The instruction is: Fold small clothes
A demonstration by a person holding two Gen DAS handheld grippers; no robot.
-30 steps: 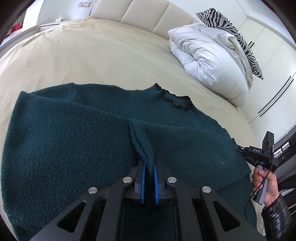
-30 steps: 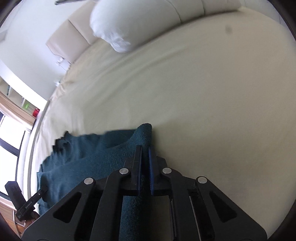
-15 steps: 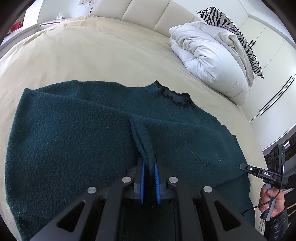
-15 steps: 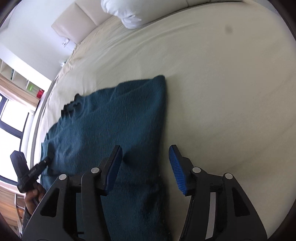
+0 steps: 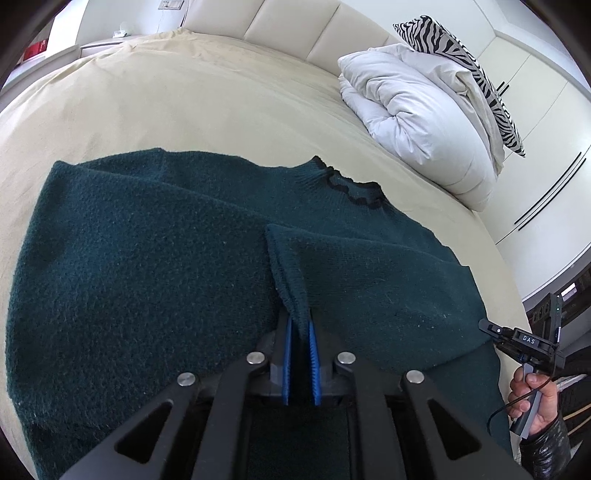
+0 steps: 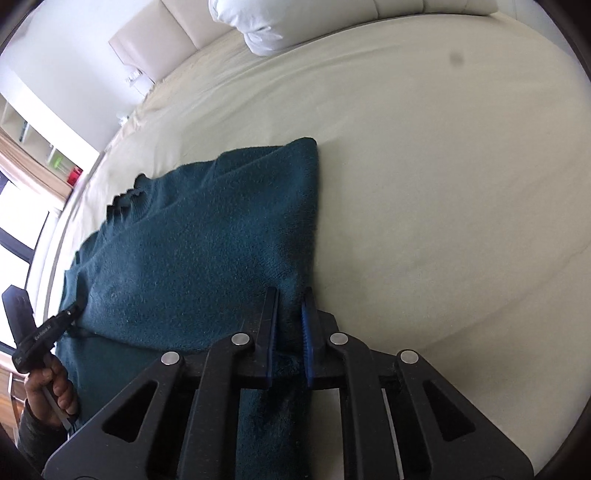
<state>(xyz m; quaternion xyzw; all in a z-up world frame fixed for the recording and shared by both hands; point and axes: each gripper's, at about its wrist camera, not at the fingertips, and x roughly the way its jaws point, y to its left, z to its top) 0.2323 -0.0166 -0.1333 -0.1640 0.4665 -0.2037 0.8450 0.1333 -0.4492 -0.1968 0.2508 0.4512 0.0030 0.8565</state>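
A dark green sweater (image 5: 147,258) lies flat on the bed, its black-trimmed collar (image 5: 351,188) pointing away. One sleeve (image 5: 288,266) is folded across the body, and my left gripper (image 5: 299,325) is shut on its cuff. In the right wrist view the sweater (image 6: 203,258) spreads to the left. My right gripper (image 6: 290,295) is closing its jaws on the sweater's right side edge, with a fold of knit pressed between the blue pads. A hand holds each gripper: the right gripper (image 5: 517,339) at the sweater's right edge, the left gripper (image 6: 44,325) at its left.
The cream bed sheet (image 6: 443,184) stretches wide around the sweater. A bundled white duvet (image 5: 417,118) and a zebra-print pillow (image 5: 461,48) sit at the far right by the padded headboard (image 5: 295,26). White wardrobe doors (image 5: 535,110) stand beyond the bed.
My right gripper let go of the fabric it held, opened wide, shifted to the sweater's side edge and closed there. The left gripper kept its hold on the cuff.
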